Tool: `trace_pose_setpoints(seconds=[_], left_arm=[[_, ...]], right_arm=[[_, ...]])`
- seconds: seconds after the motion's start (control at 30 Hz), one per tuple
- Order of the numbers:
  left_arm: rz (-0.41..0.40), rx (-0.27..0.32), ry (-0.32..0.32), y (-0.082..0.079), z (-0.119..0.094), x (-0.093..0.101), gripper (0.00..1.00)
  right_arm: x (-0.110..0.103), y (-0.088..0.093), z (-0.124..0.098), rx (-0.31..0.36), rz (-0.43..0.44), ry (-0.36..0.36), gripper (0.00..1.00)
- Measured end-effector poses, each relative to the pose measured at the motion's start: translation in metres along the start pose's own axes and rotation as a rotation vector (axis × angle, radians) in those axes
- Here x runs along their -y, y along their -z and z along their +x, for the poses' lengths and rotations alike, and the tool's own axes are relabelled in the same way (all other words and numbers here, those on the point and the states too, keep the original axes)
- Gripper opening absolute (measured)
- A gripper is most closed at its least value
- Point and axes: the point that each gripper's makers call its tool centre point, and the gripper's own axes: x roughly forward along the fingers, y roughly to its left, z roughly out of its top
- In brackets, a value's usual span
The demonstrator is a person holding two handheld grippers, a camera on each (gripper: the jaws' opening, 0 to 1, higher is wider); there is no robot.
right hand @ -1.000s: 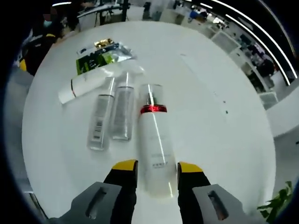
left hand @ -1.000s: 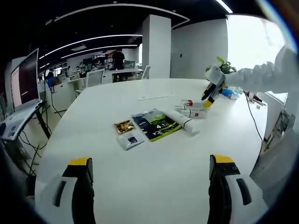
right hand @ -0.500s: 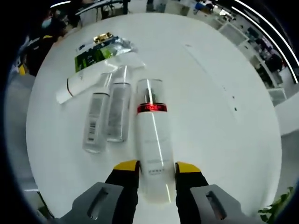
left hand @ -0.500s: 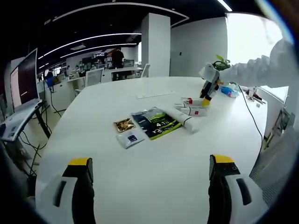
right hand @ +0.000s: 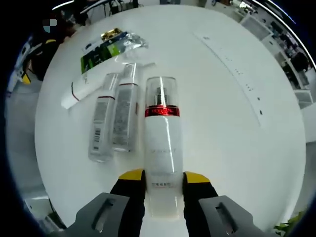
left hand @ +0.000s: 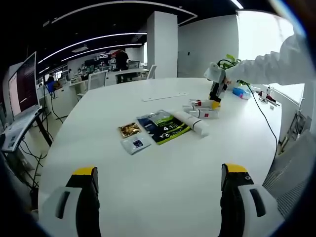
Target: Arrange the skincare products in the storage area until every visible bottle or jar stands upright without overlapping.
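My right gripper [right hand: 159,183] has its yellow-tipped jaws pinching the base of a tall white bottle [right hand: 161,148], a smooth glossy cylinder with a red band and a clear cap over the pump. Just beside it, two slim clear bottles [right hand: 112,123] lie flat and parallel on the round white tabletop [right hand: 237,123], and past them lies a soft white tube [right hand: 83,88] next to a green foil pouch [right hand: 101,52]. My left gripper [left hand: 159,177] hangs over bare tabletop with its jaws spread wide, nothing between them. From there I see a small gold sachet [left hand: 129,130] and a white sachet [left hand: 135,144] lying flat.
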Motion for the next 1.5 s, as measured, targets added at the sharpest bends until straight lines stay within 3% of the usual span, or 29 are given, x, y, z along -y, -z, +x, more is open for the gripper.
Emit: trace_pose_setpoints(seconds=[0.27,0.7,1.03,1.2,1.33,1.5], left_arm=[[-0.001,-0.006,-0.003,0.002,0.0,-0.001,0.98],[-0.024,-0.006,0.021,0.001,0.001,0.005,0.98],[-0.041,-0.001,0.022,0.001,0.001,0.005,0.98],[-0.037,-0.003,0.022,0.001,0.001,0.005,0.97],[-0.026,-0.002,0.021,0.001,0.002,0.005,0.98],[-0.017,-0.007,0.035,0.001,0.003,0.009,0.97]], right_arm=[[-0.003,0.001,0.003,-0.077,-0.008,-0.021,0.23],[0.0,0.002,0.004,-0.078,-0.035,-0.021,0.23],[0.002,0.002,0.004,-0.144,-0.011,-0.014,0.21],[-0.001,0.004,0.003,-0.111,0.074,0.002,0.21],[-0.004,0.006,0.0,-0.037,0.121,0.019,0.21],[-0.011,0.008,0.0,0.022,0.108,0.044,0.21]])
